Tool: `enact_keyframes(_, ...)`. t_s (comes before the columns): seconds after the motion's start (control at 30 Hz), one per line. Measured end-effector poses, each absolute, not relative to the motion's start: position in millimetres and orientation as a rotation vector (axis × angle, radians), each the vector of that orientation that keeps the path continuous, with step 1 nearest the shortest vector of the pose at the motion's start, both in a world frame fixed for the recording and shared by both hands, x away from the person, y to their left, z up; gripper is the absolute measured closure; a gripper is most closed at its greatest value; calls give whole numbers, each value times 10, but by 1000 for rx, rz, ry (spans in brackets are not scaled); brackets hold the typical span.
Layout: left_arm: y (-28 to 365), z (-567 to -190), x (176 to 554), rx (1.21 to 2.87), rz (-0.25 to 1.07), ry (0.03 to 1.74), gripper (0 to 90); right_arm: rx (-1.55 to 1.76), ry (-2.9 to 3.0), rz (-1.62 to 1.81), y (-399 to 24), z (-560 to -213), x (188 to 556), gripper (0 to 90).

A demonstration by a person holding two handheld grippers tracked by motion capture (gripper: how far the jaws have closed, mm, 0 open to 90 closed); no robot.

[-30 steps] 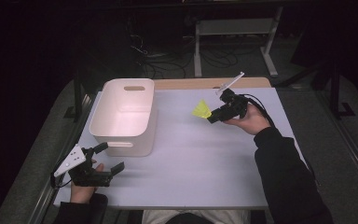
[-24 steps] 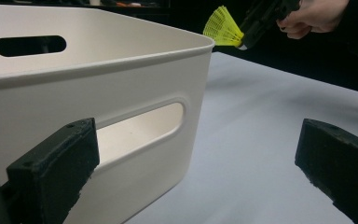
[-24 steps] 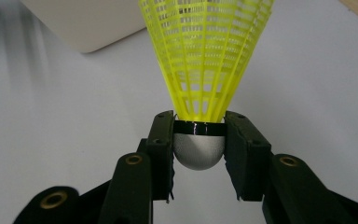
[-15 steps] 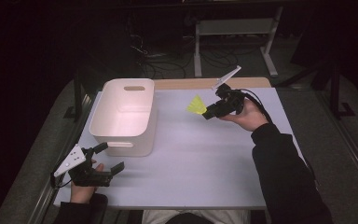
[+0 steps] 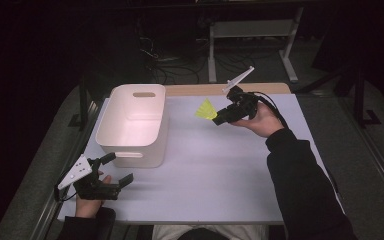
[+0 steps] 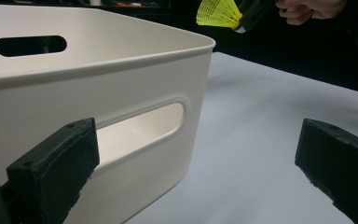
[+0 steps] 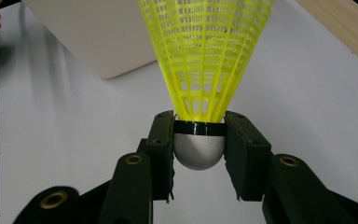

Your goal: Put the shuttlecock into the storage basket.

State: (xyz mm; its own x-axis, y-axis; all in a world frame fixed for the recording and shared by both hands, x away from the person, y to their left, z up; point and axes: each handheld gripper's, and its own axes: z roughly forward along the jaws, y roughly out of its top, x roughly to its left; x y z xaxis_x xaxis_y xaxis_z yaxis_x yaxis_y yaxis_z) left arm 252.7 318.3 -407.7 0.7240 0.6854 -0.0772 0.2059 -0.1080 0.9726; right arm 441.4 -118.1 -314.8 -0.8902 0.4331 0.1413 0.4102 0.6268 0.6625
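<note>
A yellow shuttlecock [image 5: 207,110] [image 7: 204,60] hangs above the table, skirt pointing toward the white bin [image 5: 132,125]. My right gripper [image 5: 219,117] [image 7: 199,149] is shut on its grey cork base, a little right of the bin's far right corner. In the left gripper view the shuttlecock [image 6: 218,12] shows high above the bin's rim [image 6: 121,51]. My left gripper [image 5: 115,170] [image 6: 200,163] stands open near the table's front left, just in front of the bin's handle slot, nothing between its jaws.
The white table [image 5: 220,170] spreads between the two hands. A wooden strip [image 5: 215,89] runs along the far edge. Dark floor, cables and a metal stand [image 5: 250,30] lie beyond the table.
My right gripper has carried the shuttlecock left toward the bin and slightly higher. The left gripper has stayed in place.
</note>
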Motion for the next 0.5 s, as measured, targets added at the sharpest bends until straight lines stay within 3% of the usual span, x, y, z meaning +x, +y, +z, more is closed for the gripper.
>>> enact_keyframes(0.5,3184,-4077,2527,1667,473,724,0,687,2816,1126,-1007,-3067,4407,631)
